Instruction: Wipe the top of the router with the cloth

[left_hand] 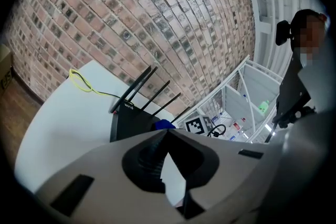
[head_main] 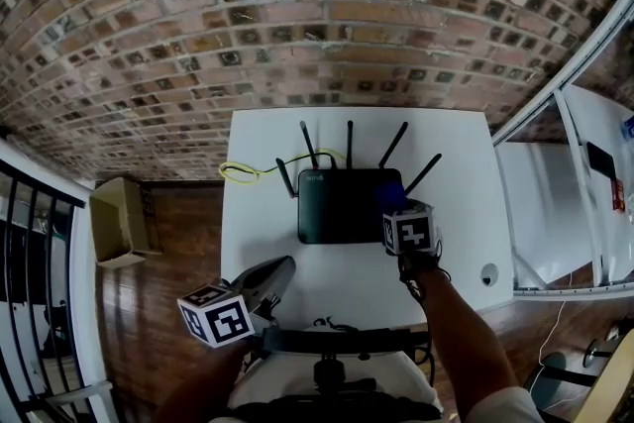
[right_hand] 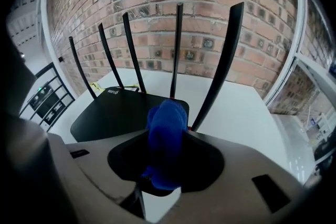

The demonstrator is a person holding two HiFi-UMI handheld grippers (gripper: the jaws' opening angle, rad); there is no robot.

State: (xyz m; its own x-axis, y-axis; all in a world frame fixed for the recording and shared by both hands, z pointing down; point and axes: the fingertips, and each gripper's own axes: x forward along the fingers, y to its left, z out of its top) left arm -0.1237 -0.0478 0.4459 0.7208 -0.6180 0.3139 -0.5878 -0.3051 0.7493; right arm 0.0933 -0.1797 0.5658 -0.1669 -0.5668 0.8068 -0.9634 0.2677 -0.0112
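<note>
A black router with several upright antennas sits at the middle of the white table. My right gripper is at the router's right edge, shut on a bunched blue cloth. In the right gripper view the cloth sticks out between the jaws of the right gripper, over the router's near right corner beside an antenna. My left gripper hovers at the table's front left, its jaws together and empty. The left gripper view shows the left gripper's tips meeting, with the router beyond them.
A yellow cable loops on the table behind the router's left. A brick wall stands close behind the table. A cardboard box lies on the wooden floor at left, white shelving stands at right, and a chair is at the front edge.
</note>
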